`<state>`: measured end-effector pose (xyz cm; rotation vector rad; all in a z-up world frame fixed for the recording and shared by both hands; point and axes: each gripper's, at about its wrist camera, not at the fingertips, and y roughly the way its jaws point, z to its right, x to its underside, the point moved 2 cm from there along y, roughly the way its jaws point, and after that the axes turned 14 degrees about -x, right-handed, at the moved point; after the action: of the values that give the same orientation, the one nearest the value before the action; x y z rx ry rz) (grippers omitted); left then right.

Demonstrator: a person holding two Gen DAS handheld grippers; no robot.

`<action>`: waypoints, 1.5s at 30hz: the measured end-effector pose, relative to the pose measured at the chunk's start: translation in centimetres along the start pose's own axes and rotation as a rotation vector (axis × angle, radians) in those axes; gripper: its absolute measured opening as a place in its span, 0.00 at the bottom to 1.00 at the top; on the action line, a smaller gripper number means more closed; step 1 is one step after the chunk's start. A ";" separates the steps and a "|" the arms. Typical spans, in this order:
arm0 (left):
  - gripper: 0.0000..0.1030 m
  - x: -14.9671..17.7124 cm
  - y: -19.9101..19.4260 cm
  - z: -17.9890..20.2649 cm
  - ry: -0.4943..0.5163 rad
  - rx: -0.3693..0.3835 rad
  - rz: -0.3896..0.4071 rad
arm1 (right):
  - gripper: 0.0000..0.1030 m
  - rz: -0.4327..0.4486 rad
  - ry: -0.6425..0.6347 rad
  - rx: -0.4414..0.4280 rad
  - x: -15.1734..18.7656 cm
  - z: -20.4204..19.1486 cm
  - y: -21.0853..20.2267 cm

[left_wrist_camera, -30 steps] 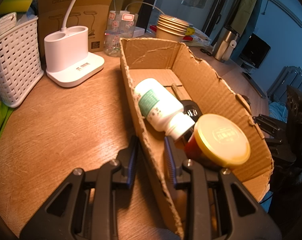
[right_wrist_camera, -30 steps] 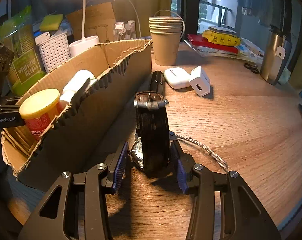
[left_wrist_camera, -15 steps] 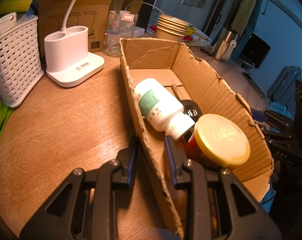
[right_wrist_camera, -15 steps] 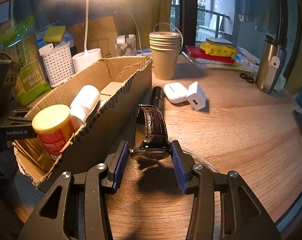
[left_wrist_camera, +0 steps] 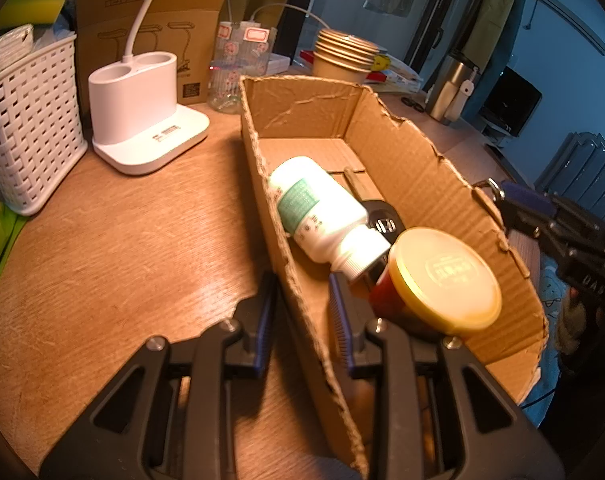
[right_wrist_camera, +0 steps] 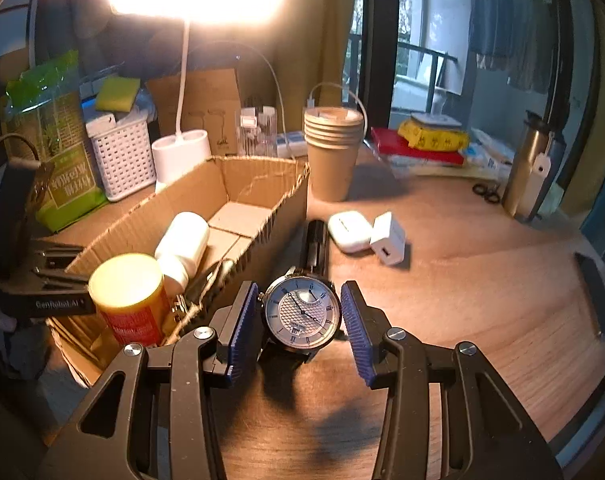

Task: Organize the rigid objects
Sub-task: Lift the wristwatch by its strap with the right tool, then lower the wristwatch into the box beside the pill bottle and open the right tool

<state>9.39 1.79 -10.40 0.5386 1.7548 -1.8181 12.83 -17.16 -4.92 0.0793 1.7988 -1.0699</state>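
Observation:
In the left wrist view my left gripper [left_wrist_camera: 302, 316] is shut on the near wall of a torn cardboard box [left_wrist_camera: 422, 184]. Inside lie a white bottle [left_wrist_camera: 318, 208], a black car key [left_wrist_camera: 382, 220] and a red jar with a yellow lid [left_wrist_camera: 442, 280]. My right gripper [right_wrist_camera: 300, 328] is shut on a wristwatch [right_wrist_camera: 302, 312], dial facing the camera, held above the wooden table just right of the box [right_wrist_camera: 254, 176]. Its blue pad [left_wrist_camera: 522, 196] shows beyond the box's far wall. On the table behind the watch lie a black cylinder [right_wrist_camera: 316, 242], a white earbud case [right_wrist_camera: 348, 230] and a white charger [right_wrist_camera: 388, 238].
A stack of paper cups [right_wrist_camera: 332, 148] stands behind the box. The white lamp base [left_wrist_camera: 142, 120] and a white basket [left_wrist_camera: 26, 120] sit to its left. A metal flask [right_wrist_camera: 530, 168], scissors [right_wrist_camera: 486, 192] and books [right_wrist_camera: 418, 148] are at the back right.
My right gripper has risen off the table with the watch, whose dial now faces the camera. The left gripper and the box have not moved.

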 end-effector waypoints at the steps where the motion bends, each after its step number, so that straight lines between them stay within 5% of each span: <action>1: 0.28 0.0 0.0 0.0 0.000 0.000 0.000 | 0.44 0.003 -0.002 0.001 -0.1 0.0 -0.1; 45: 0.28 0.0 0.0 0.1 -0.001 0.000 0.000 | 0.44 0.125 -0.148 0.071 -6.2 -4.0 -2.3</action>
<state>9.39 1.71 -10.46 0.5377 1.7542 -1.8178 11.97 -13.36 1.70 0.1493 1.6023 -1.0233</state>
